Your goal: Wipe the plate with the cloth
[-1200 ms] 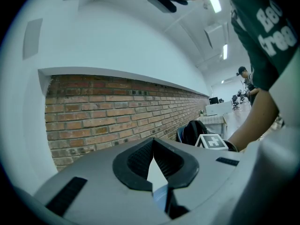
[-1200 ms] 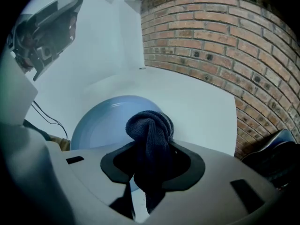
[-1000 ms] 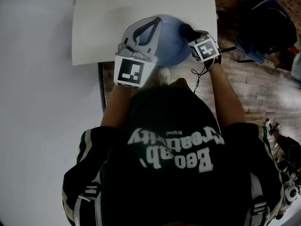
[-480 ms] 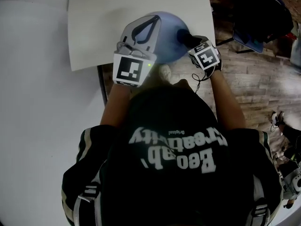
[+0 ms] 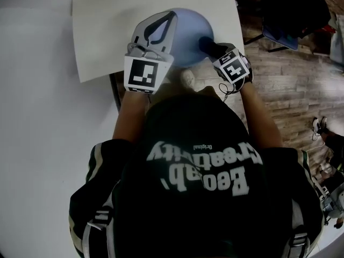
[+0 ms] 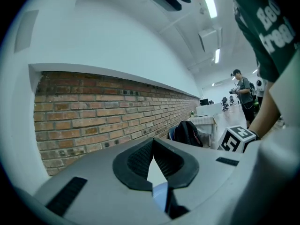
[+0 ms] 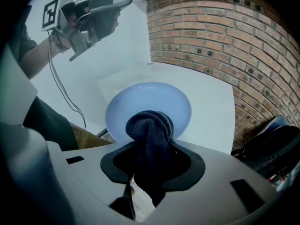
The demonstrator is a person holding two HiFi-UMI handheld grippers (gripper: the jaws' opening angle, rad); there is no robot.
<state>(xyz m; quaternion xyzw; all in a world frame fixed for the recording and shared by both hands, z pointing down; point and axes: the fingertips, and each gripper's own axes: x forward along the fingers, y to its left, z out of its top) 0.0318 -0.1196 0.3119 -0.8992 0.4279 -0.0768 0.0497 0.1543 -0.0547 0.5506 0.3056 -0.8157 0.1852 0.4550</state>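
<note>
The right gripper (image 7: 151,144) has its jaws clamped on the cloth (image 7: 149,125). The plate (image 7: 154,97) lies straight ahead, just below, at the counter's (image 5: 107,31) near edge. The left gripper (image 5: 171,16) hovers over it, jaws closed and empty.

White table (image 5: 115,34); blue plate (image 7: 152,100) on it, near edge.

Light: bright, even, from ceiling strips (image 6: 210,5); plate (image 7: 149,97) glows pale blue.
Edges: gripper views bow and blacken far from the plate.
Focus: cloth (image 7: 150,123) knit crisp before the plate.
Dim: shirt (image 5: 199,181) below the plate murky.
</note>
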